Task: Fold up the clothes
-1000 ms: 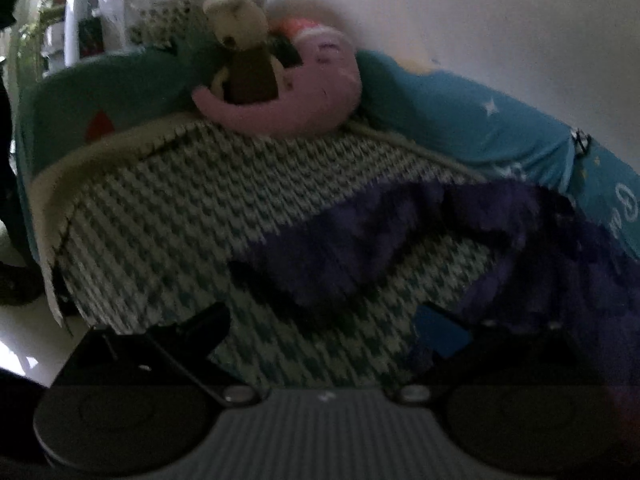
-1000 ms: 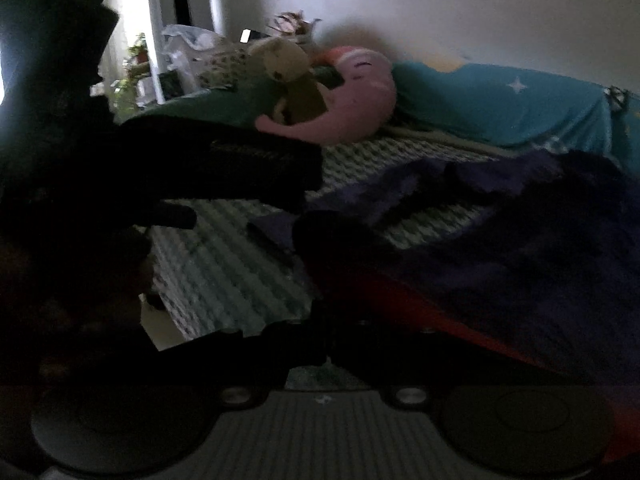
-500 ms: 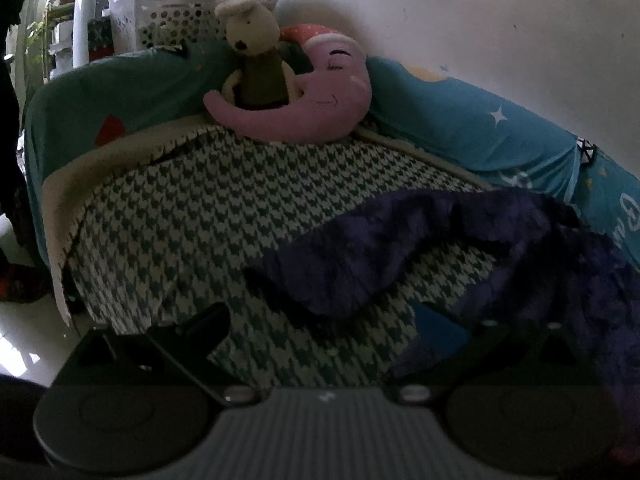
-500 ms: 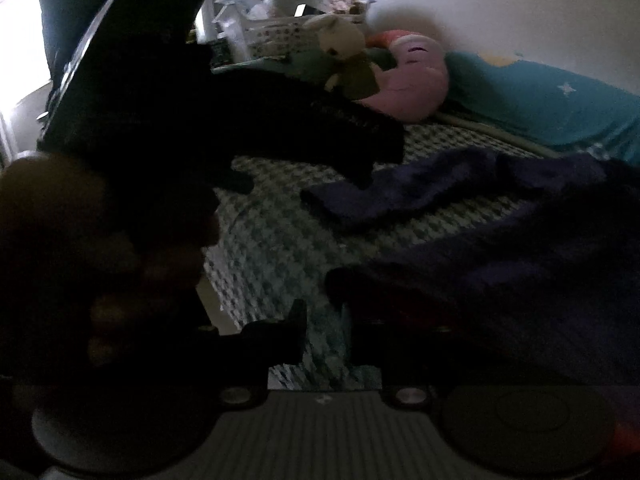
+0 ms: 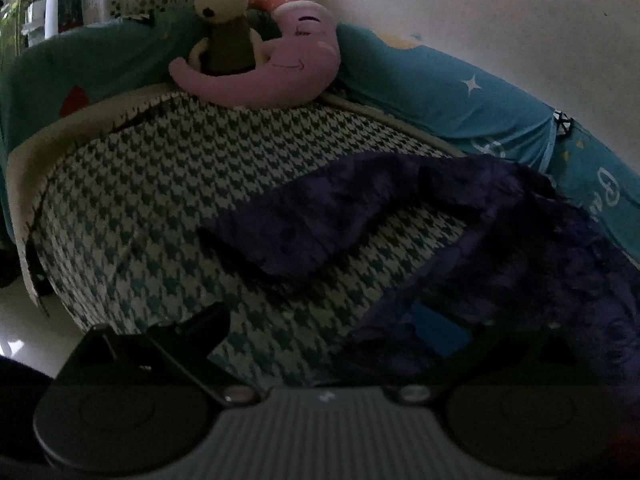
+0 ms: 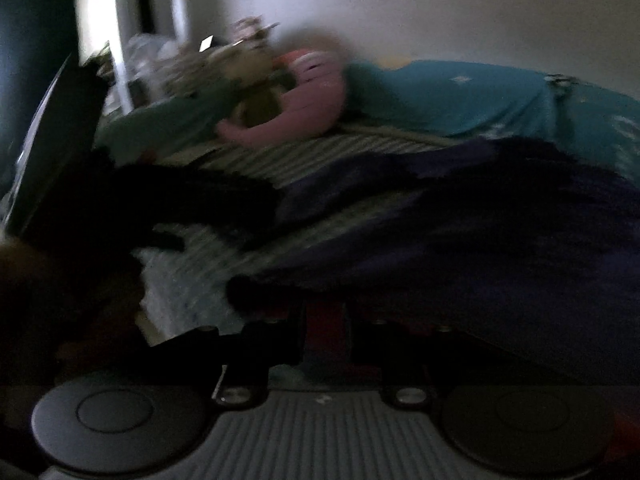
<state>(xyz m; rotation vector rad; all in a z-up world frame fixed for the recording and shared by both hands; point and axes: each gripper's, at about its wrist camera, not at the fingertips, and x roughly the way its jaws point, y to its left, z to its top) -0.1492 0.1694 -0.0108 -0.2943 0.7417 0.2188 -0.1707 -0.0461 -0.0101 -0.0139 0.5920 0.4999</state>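
Lighting: dim indoor daylight from a window [image 6: 100, 20] at upper left — the only bright, blown-out patch.
Left wrist view: fairly sharp, murky toward the bottom; fisheye bending and dark corners.
Right wrist view: heavy motion blur — plush toys [image 6: 296, 92] smeared; left side and foreground nearly black.

Houndstooth blanket [image 5: 160, 200] lay bare left of the purple garment [image 5: 500, 248]: open passage there. Behind the garment, pink moon pillow [image 5: 280, 76] and plush rabbit [image 5: 224, 20] blocked the back edge. Teal cushion [image 5: 440, 92] walled its right side.
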